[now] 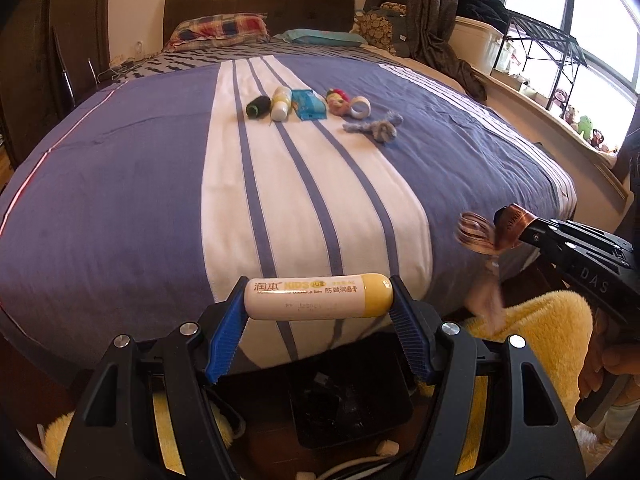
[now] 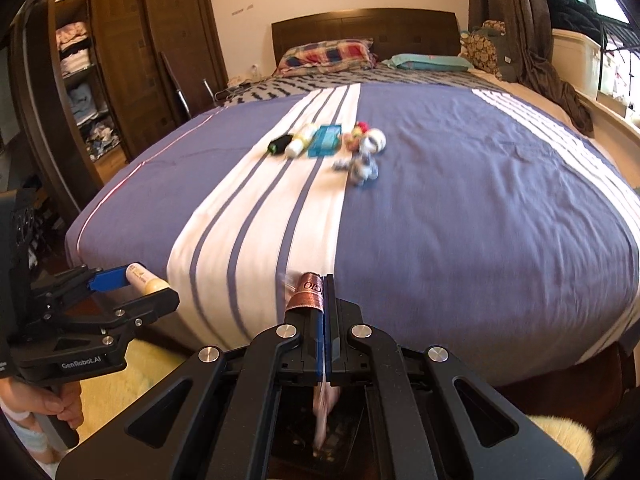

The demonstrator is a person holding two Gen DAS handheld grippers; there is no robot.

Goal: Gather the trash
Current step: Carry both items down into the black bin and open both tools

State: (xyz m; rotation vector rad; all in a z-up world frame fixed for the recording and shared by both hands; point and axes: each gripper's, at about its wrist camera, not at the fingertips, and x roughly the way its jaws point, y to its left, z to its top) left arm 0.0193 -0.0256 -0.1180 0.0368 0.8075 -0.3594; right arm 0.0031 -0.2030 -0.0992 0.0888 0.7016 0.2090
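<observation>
My left gripper is shut on a white and yellow lip balm tube, held crosswise above a black bin at the foot of the bed. It also shows in the right wrist view. My right gripper is shut on a brown ribbon bow, which hangs blurred in the left wrist view. On the bed lie a black spool, a white bottle, a blue packet, a red and yellow toy, a tape roll and a grey rag.
The bed has a blue and white striped cover. A yellow fluffy rug lies on the floor by the bin. A wardrobe stands left, and a window sill with a rack runs along the right.
</observation>
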